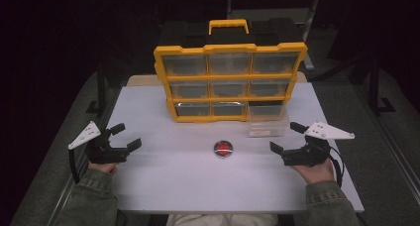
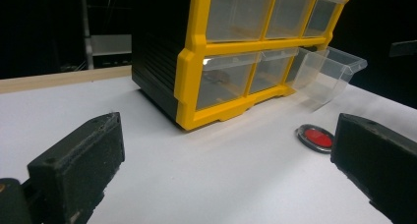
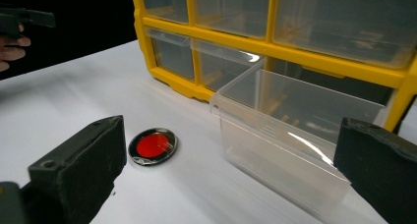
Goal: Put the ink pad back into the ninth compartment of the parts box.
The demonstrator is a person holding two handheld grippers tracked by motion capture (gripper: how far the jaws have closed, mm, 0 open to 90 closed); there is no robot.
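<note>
High view: left gripper (image 1: 123,137) and right gripper (image 1: 286,137) wide apart, empty.

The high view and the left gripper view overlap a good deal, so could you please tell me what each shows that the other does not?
High view alone: both hands with the left gripper and right gripper, jaws apart, and the organizer's yellow handle. Left gripper view alone: the organizer's black side wall and a wooden table edge. Both: the yellow organizer, the pulled-out clear drawer and the red disc on the white table.
</note>
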